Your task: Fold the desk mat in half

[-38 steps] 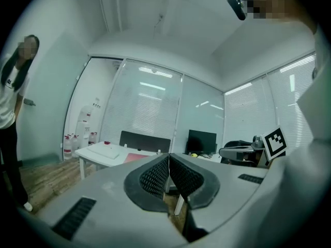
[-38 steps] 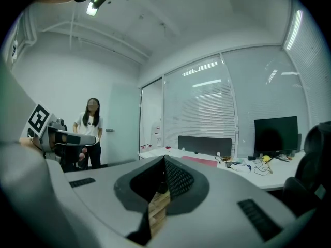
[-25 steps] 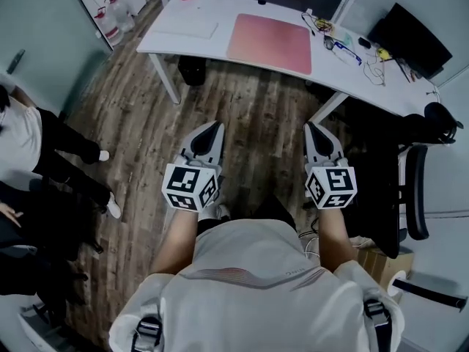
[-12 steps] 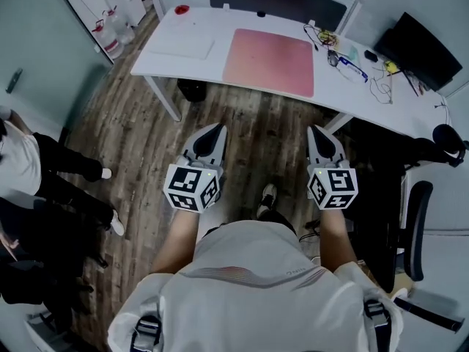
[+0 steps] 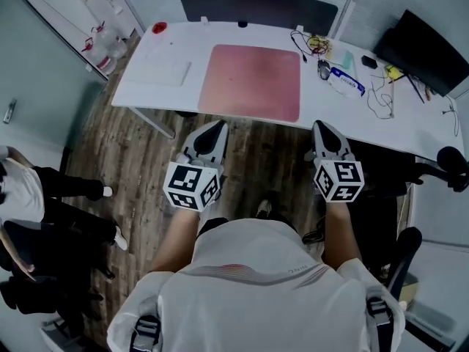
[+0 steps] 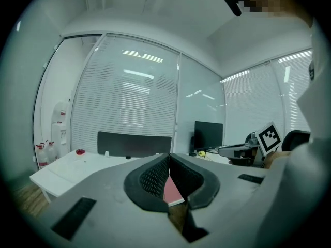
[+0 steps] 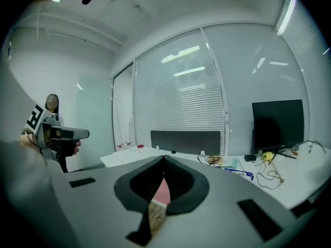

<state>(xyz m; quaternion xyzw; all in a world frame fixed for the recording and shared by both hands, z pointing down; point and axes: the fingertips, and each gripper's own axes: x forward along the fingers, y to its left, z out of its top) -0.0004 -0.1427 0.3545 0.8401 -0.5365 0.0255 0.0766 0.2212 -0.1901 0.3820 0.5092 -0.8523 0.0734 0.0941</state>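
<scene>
White desk [image 5: 322, 103], black monitor [image 5: 419, 53], loose cables [image 5: 381, 92]

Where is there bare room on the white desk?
Bare white desk surface lies in front of the flat white pad, left of the pink rectangular desk mat, and behind the pad toward the small red object. Right of the mat, tangled cables and clutter crowd it.

Even, cool overhead light, soft shadows. Streaky glare on the blinds [image 6: 135, 66] ahead of the left gripper [image 5: 215, 127]. Both gripper views bend hard and go black at the edges.
</scene>
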